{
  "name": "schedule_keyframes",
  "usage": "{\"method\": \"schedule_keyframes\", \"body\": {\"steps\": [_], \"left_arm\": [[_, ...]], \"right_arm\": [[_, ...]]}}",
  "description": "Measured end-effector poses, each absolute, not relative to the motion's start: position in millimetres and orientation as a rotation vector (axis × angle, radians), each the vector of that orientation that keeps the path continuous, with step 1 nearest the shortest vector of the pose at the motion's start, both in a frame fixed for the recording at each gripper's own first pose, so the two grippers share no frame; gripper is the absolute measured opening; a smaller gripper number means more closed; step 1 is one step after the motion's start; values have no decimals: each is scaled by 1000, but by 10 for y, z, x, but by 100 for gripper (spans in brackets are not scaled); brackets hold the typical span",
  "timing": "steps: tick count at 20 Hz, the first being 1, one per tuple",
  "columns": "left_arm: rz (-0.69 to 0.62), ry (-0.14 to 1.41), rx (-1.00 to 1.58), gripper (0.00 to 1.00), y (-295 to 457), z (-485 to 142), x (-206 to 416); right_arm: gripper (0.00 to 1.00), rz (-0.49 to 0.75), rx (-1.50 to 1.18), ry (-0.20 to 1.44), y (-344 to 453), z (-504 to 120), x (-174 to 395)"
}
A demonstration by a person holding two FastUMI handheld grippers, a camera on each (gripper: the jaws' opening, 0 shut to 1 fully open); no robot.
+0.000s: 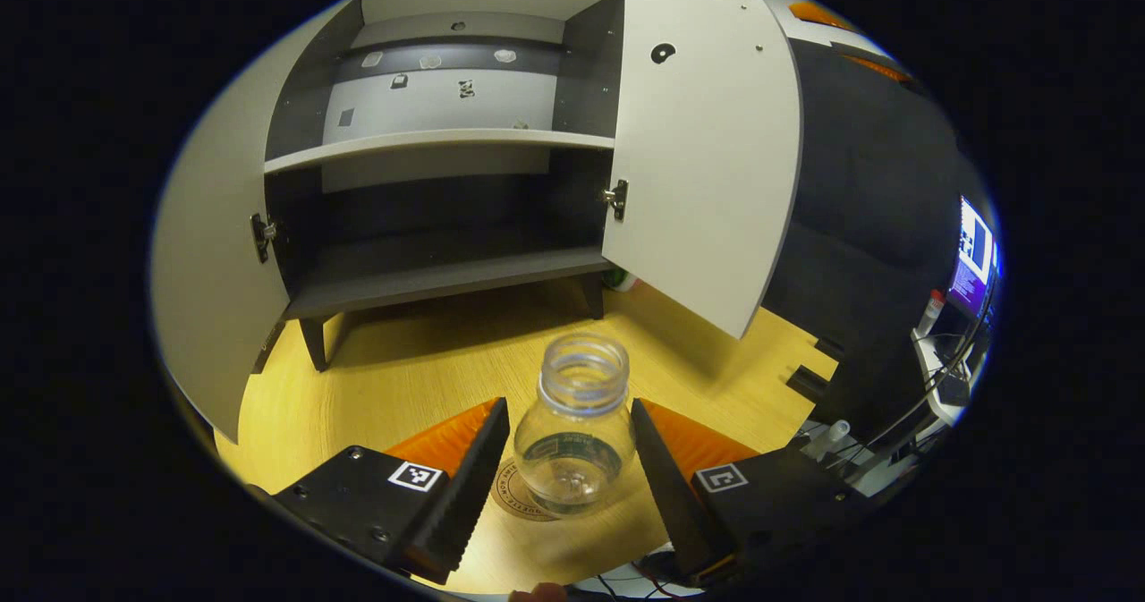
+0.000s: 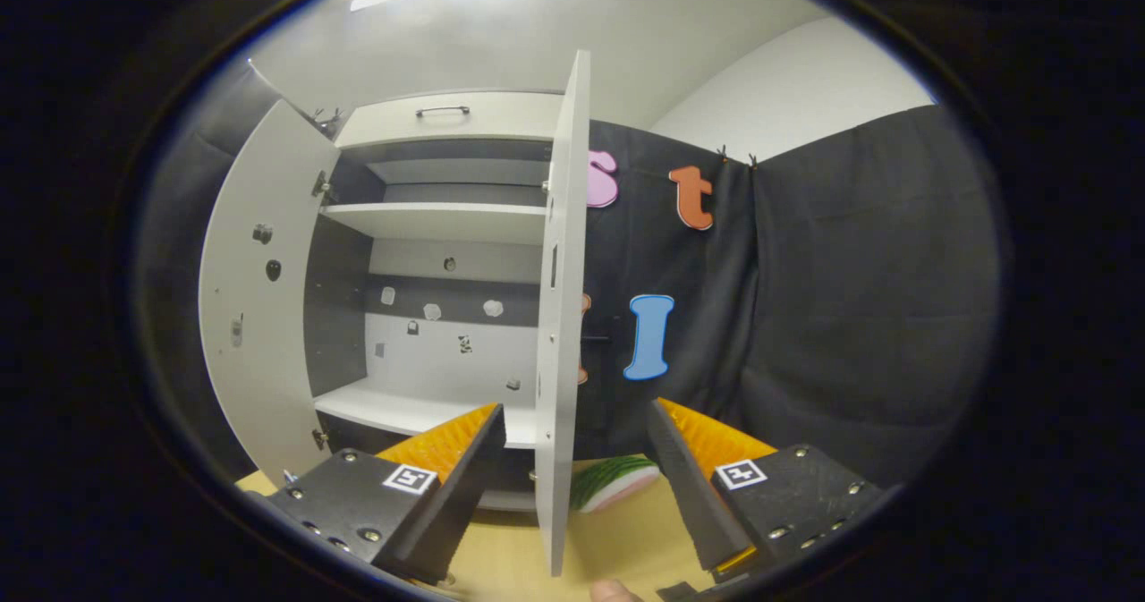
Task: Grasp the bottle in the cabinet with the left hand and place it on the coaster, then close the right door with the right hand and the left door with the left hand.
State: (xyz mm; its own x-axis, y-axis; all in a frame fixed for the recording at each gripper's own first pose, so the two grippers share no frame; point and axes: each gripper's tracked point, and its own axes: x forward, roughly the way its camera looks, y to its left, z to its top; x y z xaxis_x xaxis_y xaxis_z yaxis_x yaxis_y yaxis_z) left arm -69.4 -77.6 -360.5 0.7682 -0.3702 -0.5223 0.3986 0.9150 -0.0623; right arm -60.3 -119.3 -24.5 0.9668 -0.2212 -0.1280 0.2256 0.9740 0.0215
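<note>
Bottle [image 1: 572,428] stands on coaster [image 1: 519,495] (left tool [image 1: 568,459] spread).

Between the fingers of the left claw [image 1: 570,477] stands a clear, colourless bottle [image 1: 577,428] with a dark green band around its belly. Under it lies a tan coaster [image 1: 517,495] printed with a dark brown ring of lettering. The tabletop [image 1: 402,378] beneath is pale yellow wood grain. Ahead of that claw, the cabinet [image 1: 447,150] has light grey shelves and dark charcoal inner walls, and its back panel is banded grey and charcoal. Both doors are off-white inside. Just ahead of the right claw [image 2: 572,486], beside the right door [image 2: 562,316], sits a watermelon slice [image 2: 613,483], green-striped with a pink edge.
</note>
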Motion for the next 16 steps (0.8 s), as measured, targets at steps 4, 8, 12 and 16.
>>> {"method": "schedule_keyframes", "body": {"steps": [4, 8, 12, 16], "left_arm": [[-422, 482, 49, 87, -842, -3251, -615], [-420, 408, 55, 87, -893, -2843, -531], [-400, 332, 67, 87, -877, -2365, -429], [-384, 230, 55, 87, -875, -1779, -290]], "right_arm": [[98, -227, 40, 123, -1204, -247, -634], [98, -222, 48, 121, -1187, -254, -610], [95, -220, 53, 109, -1216, -220, -557], [98, -222, 54, 94, -1295, -185, -459]]}}
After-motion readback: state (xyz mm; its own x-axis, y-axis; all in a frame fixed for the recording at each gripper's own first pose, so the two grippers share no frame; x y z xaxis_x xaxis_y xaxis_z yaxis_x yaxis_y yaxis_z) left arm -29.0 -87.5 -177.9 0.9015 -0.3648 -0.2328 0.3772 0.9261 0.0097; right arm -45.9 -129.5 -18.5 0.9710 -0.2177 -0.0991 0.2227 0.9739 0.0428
